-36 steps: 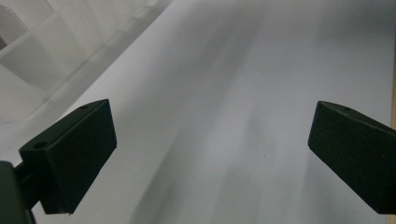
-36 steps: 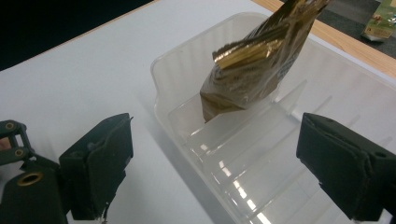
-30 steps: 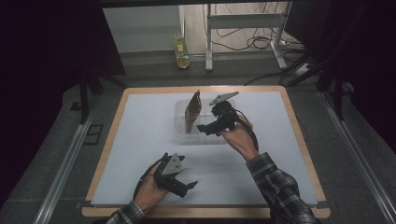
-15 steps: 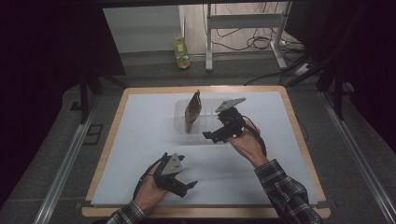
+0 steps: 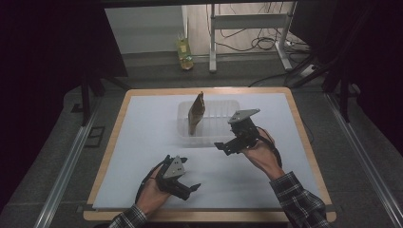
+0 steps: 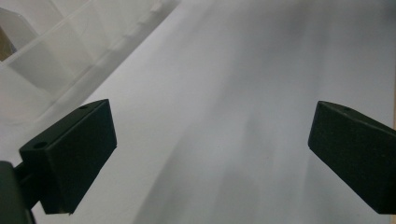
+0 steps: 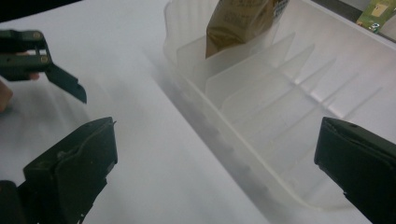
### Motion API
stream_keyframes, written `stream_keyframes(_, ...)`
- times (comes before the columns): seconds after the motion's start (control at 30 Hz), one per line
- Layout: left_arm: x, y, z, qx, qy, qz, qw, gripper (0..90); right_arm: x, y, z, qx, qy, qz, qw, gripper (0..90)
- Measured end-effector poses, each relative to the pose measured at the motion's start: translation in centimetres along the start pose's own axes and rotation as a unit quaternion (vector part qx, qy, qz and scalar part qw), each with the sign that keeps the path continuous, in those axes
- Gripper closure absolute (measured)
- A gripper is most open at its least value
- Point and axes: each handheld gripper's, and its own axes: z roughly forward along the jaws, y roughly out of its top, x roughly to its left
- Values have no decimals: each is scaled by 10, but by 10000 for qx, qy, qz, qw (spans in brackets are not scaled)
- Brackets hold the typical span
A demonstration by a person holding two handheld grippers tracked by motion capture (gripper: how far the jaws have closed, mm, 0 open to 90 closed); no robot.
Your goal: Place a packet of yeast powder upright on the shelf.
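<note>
My right gripper [image 5: 227, 146], jaws just opened wide and empty, has backed off the brown packet [image 5: 196, 113] standing in the slotted rack [image 5: 223, 135] (placement apparently done); my left gripper [image 5: 186, 188] rests open.

My worktop [image 5: 304, 142] is a wooden board with a white sheet [image 5: 142, 142] covering nearly all of it, leaving a thin wood border. A clear slotted rack [image 5: 216, 121] lies on the sheet, near the middle of the far edge.
</note>
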Motion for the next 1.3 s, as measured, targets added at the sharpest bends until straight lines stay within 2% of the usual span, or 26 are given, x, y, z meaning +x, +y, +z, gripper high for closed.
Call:
stream_keyframes(0.5,0,0,-2,-78,79,72,9999,8,3,-29,-29,-114,-104,-42,9999,0)
stream_keyframes(1.03,-1,0,0,-56,70,80,9999,7,6,-83,-52,8,-355,103,9993,0)
stream_keyframes(1.17,-1,0,0,-53,65,81,9999,6,9,-100,-55,16,-462,117,9989,0)
stream_keyframes(1.3,-1,0,1,-32,61,90,9999,5,10,-110,-56,68,-485,153,9987,0)
